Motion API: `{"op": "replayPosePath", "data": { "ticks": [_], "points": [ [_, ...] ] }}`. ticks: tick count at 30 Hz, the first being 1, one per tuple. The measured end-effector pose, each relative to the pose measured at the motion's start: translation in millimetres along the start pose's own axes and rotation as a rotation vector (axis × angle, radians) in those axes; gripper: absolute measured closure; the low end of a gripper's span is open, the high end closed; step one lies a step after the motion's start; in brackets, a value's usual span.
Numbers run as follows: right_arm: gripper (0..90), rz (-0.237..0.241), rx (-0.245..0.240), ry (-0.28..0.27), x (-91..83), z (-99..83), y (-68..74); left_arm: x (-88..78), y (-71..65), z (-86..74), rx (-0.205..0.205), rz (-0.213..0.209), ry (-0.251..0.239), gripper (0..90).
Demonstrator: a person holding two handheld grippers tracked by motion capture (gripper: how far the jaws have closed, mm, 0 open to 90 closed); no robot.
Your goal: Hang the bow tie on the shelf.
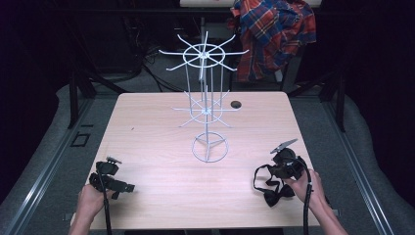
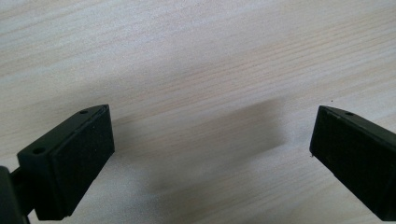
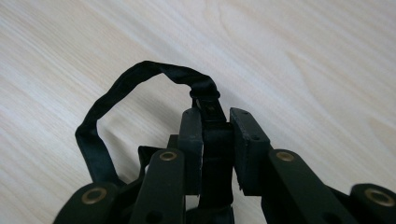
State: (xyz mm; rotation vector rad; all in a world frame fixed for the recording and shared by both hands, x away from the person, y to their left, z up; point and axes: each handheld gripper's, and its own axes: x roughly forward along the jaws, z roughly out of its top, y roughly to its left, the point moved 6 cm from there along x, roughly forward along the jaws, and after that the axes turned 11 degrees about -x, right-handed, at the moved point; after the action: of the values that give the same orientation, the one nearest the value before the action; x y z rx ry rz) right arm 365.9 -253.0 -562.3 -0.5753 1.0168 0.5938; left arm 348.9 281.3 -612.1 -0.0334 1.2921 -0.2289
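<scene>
A black bow tie (image 1: 273,195) with a thin neck strap (image 1: 258,176) lies near the table's front right edge. My right gripper (image 1: 277,172) is over it, shut on the strap. In the right gripper view the strap (image 3: 116,91) loops out to the left above the wood, and its clasp end is pinched between the jaws of the right gripper (image 3: 215,117). My left gripper (image 1: 127,187) rests at the front left, jaws pointing right. In the left gripper view the left gripper (image 2: 212,154) stands wide open over bare wood, nothing between its pads.
A white wire display rack (image 1: 208,105) with two tiers of hooks stands at the middle of the wooden table (image 1: 156,147). A small dark round spot (image 1: 236,104) lies behind it. A plaid shirt (image 1: 274,34) hangs beyond the far edge.
</scene>
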Motion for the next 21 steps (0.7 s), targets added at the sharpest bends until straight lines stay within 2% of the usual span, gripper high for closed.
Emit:
{"op": "replayPosePath", "data": {
  "ticks": [2, 3, 7, 8, 13, 15, 16, 21],
  "points": [
    [75.4, 0.000, 0.003, -0.028, -5.6, 3.3, -0.3, -0.8, -0.1, 0.3, 0.006, -0.005, 0.000, 0.0],
    [75.5, -0.015, -0.008, -0.031, -9.6, 4.6, -1.4, -1.0, -0.4, 0.4, 0.006, -0.005, -0.004, 0.0],
    [75.5, -0.007, 0.010, -0.098, -20.4, 12.0, -0.9, -1.9, -1.3, 0.5, 0.011, -0.005, -0.009, 0.0],
    [75.5, -0.013, 0.003, -0.093, -23.4, 12.5, -2.2, -2.3, -1.5, 0.5, 0.012, -0.006, -0.010, 0.0],
    [75.5, -0.007, 0.006, -0.149, -31.2, 21.9, -0.6, -3.6, -2.5, 0.7, 0.019, -0.013, -0.020, 0.0],
    [75.5, -0.018, -0.014, -0.147, -36.6, 25.5, -2.4, -3.7, -2.7, 1.0, 0.021, -0.013, -0.022, 0.0],
    [75.5, -0.008, 0.005, -0.171, -36.7, 27.8, -0.5, -3.9, -2.7, 1.1, 0.023, -0.013, -0.022, 0.0],
    [75.6, -0.012, 0.002, -0.208, -46.4, 37.8, 0.2, -4.4, -2.7, 1.5, 0.024, -0.008, -0.021, 0.0]
  ]
}}
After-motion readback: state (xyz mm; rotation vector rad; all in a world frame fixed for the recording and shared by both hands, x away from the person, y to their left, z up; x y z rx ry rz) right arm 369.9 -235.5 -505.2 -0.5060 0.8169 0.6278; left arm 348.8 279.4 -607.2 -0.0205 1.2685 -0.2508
